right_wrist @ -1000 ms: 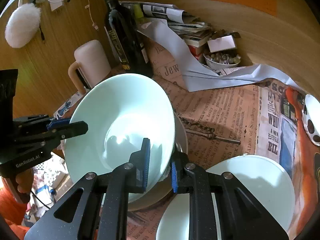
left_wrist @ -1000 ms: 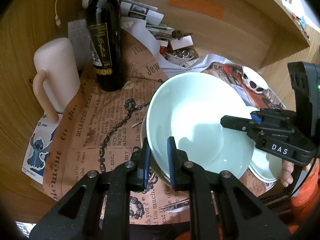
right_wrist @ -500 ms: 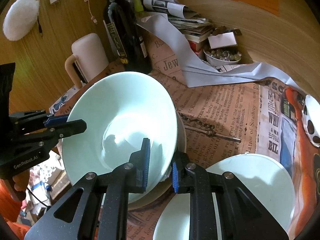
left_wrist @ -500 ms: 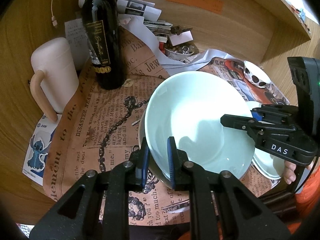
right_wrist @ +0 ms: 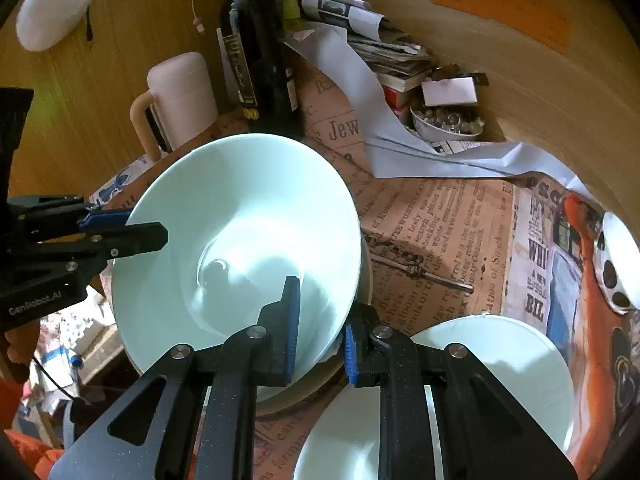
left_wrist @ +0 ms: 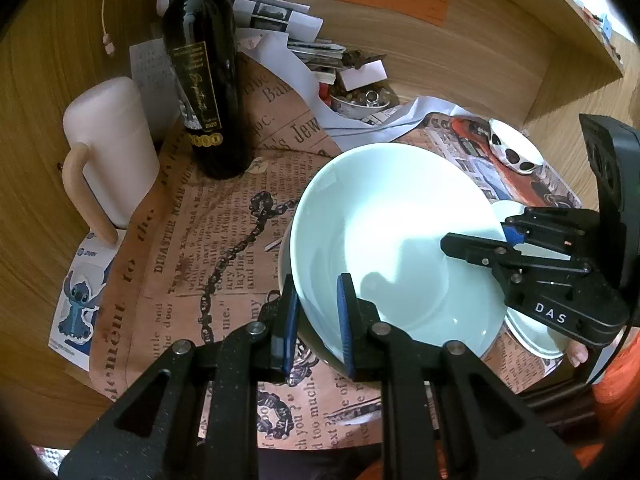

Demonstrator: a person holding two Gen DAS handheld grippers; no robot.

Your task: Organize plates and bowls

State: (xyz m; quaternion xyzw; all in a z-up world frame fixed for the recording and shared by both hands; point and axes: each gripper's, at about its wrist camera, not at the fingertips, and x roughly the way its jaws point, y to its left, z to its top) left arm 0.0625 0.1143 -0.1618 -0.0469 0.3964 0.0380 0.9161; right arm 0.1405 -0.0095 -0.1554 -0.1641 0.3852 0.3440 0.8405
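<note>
A pale green bowl [left_wrist: 394,248] is sitting tilted on top of another dish [right_wrist: 366,280] whose cream rim is peeking out beneath it, over a newspaper-print sheet [left_wrist: 192,240] covering the tabletop [left_wrist: 36,160]. The left tool [left_wrist: 316,320] is clamping the bowl's near rim, its blue-padded fingers [left_wrist: 290,328] standing narrow with the thin wall pressed between them. The right tool [right_wrist: 320,328] is gripping the opposite side of the same rim in the same narrow pinch, one finger inside the bowl and one outside. Each tool is showing in the other's view, reaching in from the side.

Just beside the bowl, toward the right tool, a second pale green plate [right_wrist: 480,380] is lying flat on the sheet. A dark wine bottle [left_wrist: 204,80] is standing upright behind the bowl, with a pink jug [left_wrist: 108,148] beside it. Farther back, a small bowl of odds and ends [right_wrist: 446,124] is sitting near a pile of papers [right_wrist: 376,40]. A spotted white dish [left_wrist: 516,148] is resting at the sheet's far edge.
</note>
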